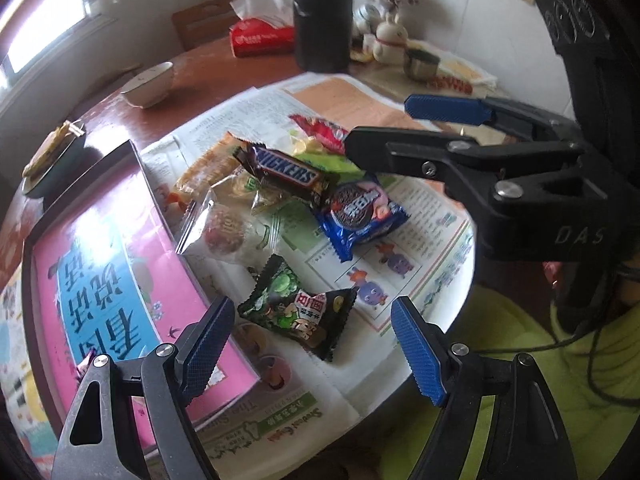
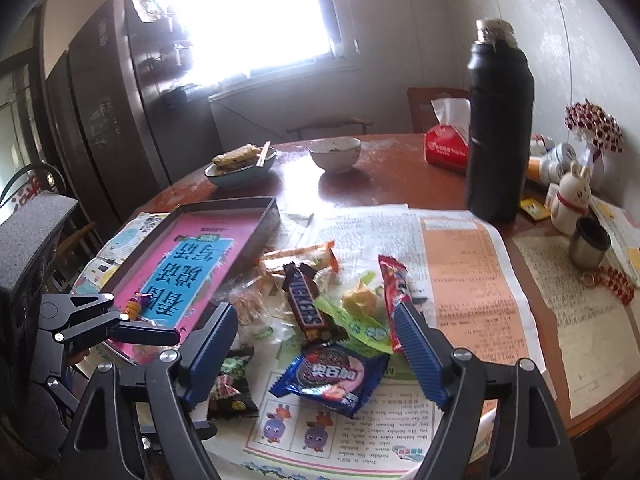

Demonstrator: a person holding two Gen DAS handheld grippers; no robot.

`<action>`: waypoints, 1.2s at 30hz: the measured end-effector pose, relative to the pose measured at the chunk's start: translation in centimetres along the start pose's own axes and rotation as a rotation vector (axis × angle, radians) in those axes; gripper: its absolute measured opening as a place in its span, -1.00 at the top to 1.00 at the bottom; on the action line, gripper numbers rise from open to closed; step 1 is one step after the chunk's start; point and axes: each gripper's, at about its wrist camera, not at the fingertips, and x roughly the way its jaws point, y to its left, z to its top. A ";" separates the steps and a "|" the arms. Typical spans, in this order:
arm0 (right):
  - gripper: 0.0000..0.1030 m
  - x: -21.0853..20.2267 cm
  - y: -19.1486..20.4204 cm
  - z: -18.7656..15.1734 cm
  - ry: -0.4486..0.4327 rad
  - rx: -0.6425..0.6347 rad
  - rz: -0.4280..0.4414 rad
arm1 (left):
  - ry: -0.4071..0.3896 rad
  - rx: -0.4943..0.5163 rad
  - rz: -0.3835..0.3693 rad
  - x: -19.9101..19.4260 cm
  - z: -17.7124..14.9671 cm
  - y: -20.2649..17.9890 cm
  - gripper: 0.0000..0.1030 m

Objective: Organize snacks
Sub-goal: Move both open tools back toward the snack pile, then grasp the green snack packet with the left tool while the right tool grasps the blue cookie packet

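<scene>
So both grippers hang spread wide with nothing in them. The left gripper (image 1: 316, 344) hovers right over the green-black packet (image 1: 300, 312), tray (image 1: 132, 160) to its left. The right gripper (image 2: 320, 348) is above the blue Oreo pack (image 2: 332, 376), Snickers bar (image 2: 306, 304) just ahead.

Daylight pours from the window (image 2: 248, 20), blown out white on my right camera. Glare washes the pink tray liner (image 1: 132, 216). Edges bend and darken; the far clutter looks soft, perhaps slightly blurred.
</scene>
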 end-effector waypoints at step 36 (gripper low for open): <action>-0.55 6.7 -0.2 -3.9 0.240 0.023 -0.027 | 0.195 0.186 -0.032 5.7 1.7 -0.4 -0.32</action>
